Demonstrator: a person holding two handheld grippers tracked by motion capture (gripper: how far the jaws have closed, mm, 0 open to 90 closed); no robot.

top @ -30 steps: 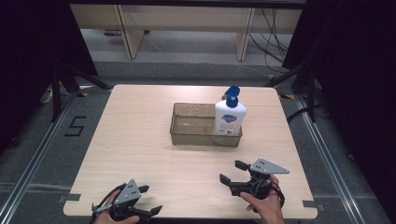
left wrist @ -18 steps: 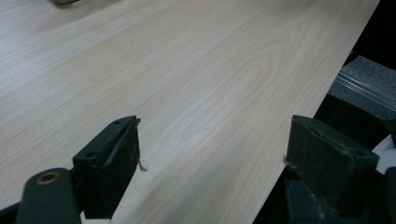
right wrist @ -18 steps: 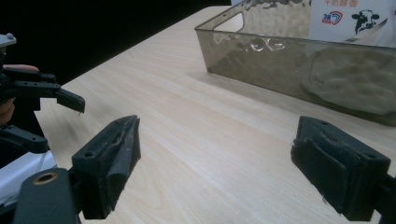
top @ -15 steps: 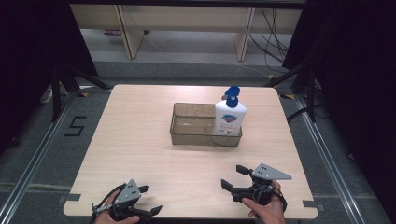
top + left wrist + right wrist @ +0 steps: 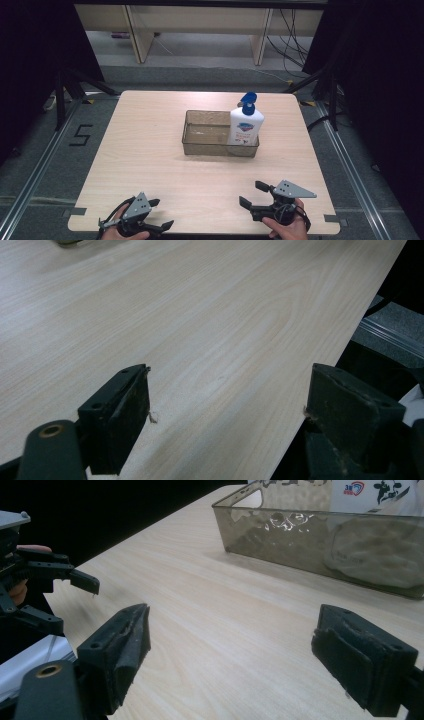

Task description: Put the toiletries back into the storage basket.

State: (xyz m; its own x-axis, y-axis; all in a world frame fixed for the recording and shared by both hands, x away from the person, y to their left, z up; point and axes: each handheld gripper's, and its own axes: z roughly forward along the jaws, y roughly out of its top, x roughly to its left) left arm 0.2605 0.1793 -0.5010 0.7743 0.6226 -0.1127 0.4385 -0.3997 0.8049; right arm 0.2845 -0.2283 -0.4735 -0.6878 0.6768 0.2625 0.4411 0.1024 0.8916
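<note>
— What are the fingers doing right now?

— Both pairs are standing spread and empty. The right gripper [image 5: 254, 194] is hovering near the table's [image 5: 150, 150] front edge, jaws wide apart with nothing between them. The left gripper [image 5: 161, 214] is sitting at the front-left corner, equally released, only bare wood ahead of it.

— And the thing they're working with?

— The soap bottle [image 5: 246, 124], white with a blue pump, is standing upright in the right end of the clear bin [image 5: 200, 147], mid-table and well apart from both grippers.

— So how far along would you say?

— Judging by that, the bottle is already sitting in the bin with nothing gripped; little seems left beyond resting.
</note>
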